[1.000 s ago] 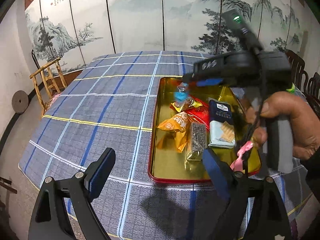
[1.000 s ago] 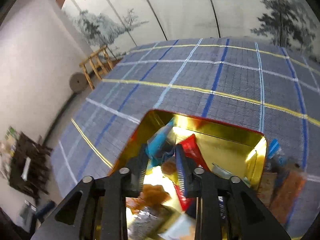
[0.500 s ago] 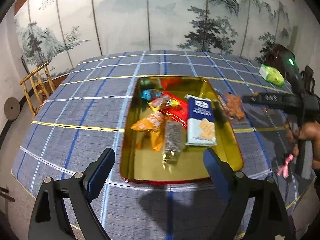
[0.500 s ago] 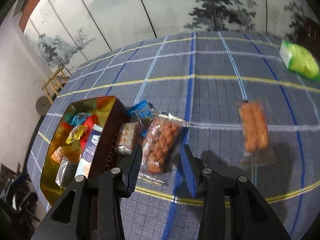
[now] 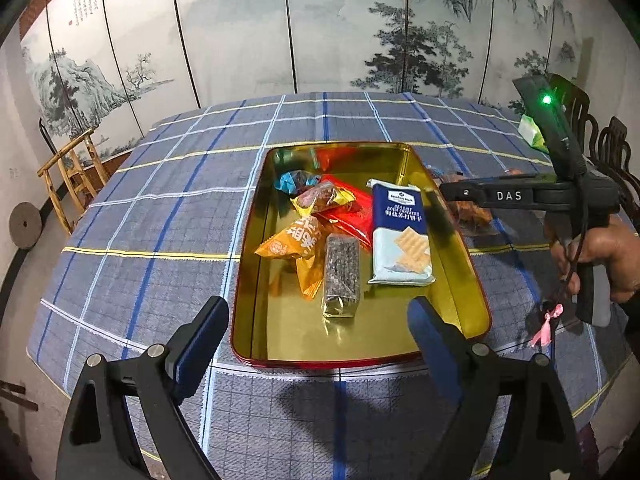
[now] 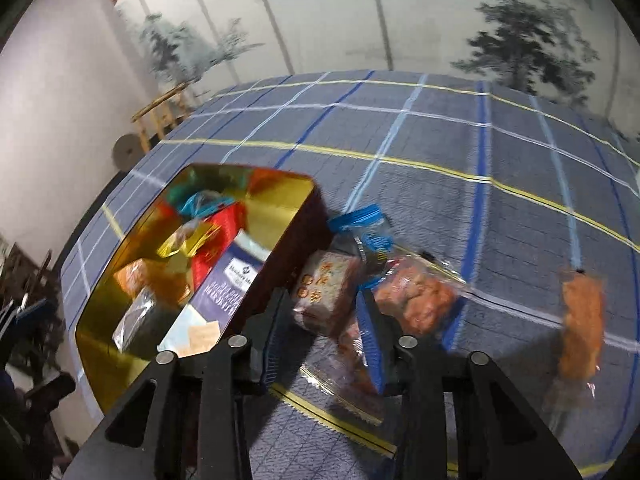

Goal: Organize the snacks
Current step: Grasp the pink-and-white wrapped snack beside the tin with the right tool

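Observation:
A gold tin tray [image 5: 280, 344] with a red rim lies on the checked tablecloth and holds several snack packs, among them a blue cracker pack [image 5: 400, 236] and an orange pack [image 5: 298, 246]. It also shows in the right wrist view [image 6: 100, 344]. My left gripper [image 5: 316, 344] is open and empty, above the tray's near edge. My right gripper [image 6: 320, 332] is open and low over loose snacks just right of the tray: a brown cake pack [image 6: 324, 288] lies between its fingers, a clear bag of orange pieces [image 6: 416, 300] beside it.
A blue-wrapped snack [image 6: 362, 228] lies by the tray's far corner. An orange snack strip [image 6: 580, 328] lies further right on the cloth. A green pack [image 5: 530, 134] sits at the far right table edge. Wooden chairs [image 5: 72, 176] stand around the table; a painted screen is behind.
My right gripper left the tray, swung right, then came back toward the loose snacks beside the tray and dropped lower over the brown cake pack. The left gripper stayed open, shifting slightly.

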A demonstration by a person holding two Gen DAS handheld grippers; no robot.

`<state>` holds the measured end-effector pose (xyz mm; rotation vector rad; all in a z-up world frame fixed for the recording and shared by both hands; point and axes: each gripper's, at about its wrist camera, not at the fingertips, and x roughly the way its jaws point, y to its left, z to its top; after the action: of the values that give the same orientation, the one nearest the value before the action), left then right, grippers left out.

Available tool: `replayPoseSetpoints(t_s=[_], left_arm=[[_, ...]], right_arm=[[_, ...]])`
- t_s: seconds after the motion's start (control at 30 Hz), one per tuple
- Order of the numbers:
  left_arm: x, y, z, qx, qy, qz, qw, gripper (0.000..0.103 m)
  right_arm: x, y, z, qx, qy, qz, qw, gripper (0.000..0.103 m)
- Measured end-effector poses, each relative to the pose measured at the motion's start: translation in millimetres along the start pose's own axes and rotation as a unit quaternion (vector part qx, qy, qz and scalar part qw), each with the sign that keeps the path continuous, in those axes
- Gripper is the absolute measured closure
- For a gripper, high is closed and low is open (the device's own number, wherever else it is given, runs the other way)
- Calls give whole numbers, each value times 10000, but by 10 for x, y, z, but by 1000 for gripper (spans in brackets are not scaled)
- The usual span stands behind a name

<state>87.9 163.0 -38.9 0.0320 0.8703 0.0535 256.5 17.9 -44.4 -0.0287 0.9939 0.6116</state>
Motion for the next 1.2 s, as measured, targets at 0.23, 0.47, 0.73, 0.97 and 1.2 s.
replayPoseSetpoints(t_s=[0.23,0.47,0.73,0.97,1.2], left_arm=[[22,-38,-2,52,21,17,10000,14],[14,-110,13,123,19,13,9999,14],[-8,-90,42,85,-15,51,9999,14],[-169,-184,131,368,-222,-104,9990,14],[-233,-556,455,492,-103,-1211,9914,14]], right_arm=[[207,13,58,-283,312,99,9991,68],[351,133,229,-335,673,-239,9969,64],[492,133,195,-395,797,-539,9946,78],[-217,175,-232,87,50,-69,9999,79],[-887,-519,-975,897,-167,-1347,9867,79]])
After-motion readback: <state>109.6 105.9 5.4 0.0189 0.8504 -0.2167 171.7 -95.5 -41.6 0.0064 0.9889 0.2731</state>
